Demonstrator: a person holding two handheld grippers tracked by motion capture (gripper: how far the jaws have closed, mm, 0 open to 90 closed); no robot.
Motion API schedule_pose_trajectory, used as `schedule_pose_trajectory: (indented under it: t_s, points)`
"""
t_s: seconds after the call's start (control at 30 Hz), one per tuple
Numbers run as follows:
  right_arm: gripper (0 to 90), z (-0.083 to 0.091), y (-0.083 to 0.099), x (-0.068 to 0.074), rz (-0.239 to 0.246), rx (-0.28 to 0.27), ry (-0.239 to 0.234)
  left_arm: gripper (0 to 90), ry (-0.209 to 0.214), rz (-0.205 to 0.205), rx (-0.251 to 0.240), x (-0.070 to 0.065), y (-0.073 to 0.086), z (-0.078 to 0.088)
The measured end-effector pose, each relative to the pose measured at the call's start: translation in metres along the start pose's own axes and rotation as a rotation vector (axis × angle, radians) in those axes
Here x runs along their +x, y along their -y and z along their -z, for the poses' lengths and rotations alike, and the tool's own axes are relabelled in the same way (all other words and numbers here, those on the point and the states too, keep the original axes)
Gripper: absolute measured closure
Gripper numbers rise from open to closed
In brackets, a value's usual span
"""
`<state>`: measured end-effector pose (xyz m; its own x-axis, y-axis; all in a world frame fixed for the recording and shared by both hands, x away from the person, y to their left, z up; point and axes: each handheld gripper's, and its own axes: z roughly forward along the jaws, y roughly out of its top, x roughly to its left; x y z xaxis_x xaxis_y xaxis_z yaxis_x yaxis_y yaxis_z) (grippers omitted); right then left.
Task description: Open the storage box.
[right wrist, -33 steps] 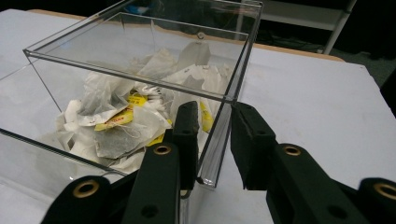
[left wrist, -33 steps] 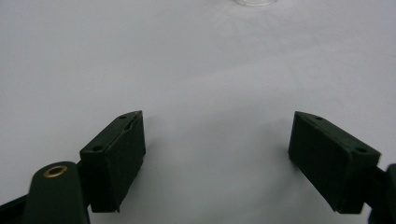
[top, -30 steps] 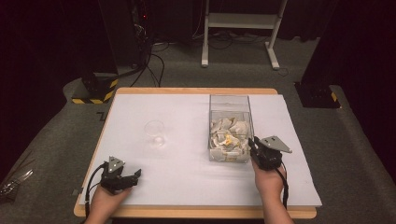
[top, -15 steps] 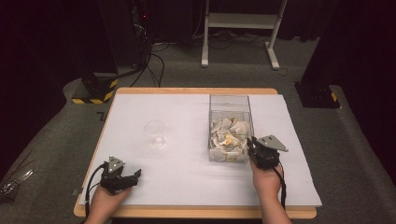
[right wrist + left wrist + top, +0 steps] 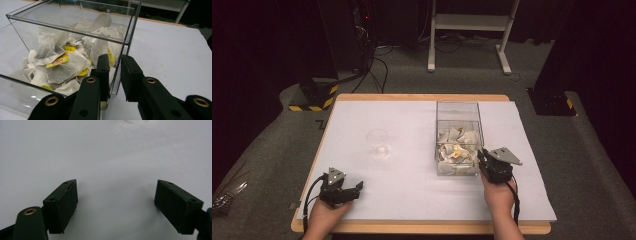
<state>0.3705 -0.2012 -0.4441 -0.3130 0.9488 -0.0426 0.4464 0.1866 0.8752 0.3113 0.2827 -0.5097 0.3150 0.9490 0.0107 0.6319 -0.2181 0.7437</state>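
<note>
- One clear box (image 5: 458,137) stands right of the middle of the table, loosely heaped with tea bags (image 5: 62,62), white paper with yellow tags and thin strings.
- My right gripper (image 5: 115,72) pinches the box's near right wall: one black jaw sits inside against the plastic, the other outside, the thin pane clamped between them. In the high view that gripper (image 5: 486,161) sits at the box's near right corner.
- My left gripper (image 5: 357,187) rests near the table's front left edge, well apart from the box, its jaws spread wide with bare white surface between them.
- An empty clear glass (image 5: 378,141) stands left of the box, between it and the table's left side.
- The white sheet (image 5: 412,200) covers nearly the whole table, smooth and matte; a wooden edge (image 5: 422,228) shows along the front and back.
- Around the table lies grey carpet (image 5: 592,165). A white metal stand (image 5: 469,30) is behind it, black cables (image 5: 377,60) trail on the floor, and a black-and-yellow striped base (image 5: 314,95) sits at the back left. The room beyond is dark.
</note>
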Motion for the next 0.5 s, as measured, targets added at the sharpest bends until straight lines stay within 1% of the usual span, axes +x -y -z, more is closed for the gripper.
schedule_pose_trajectory:
  t_s: [0.1, 0.13, 0.5]
  points:
    - [77.2, 0.002, 0.002, 0.001, -0.001, -0.003, -0.001, 19.3, 0.001, -0.001, 0.002, 0.0, 0.0, 0.0]
    - [77.2, 0.003, 0.002, 0.0, 0.005, -0.003, -0.002, 19.3, 0.0, -0.005, 0.002, 0.0, 0.0, 0.0]
    - [77.1, 0.013, 0.011, 0.003, -0.012, -0.02, -0.014, 19.4, 0.0, -0.005, 0.002, 0.0, 0.0, 0.0]
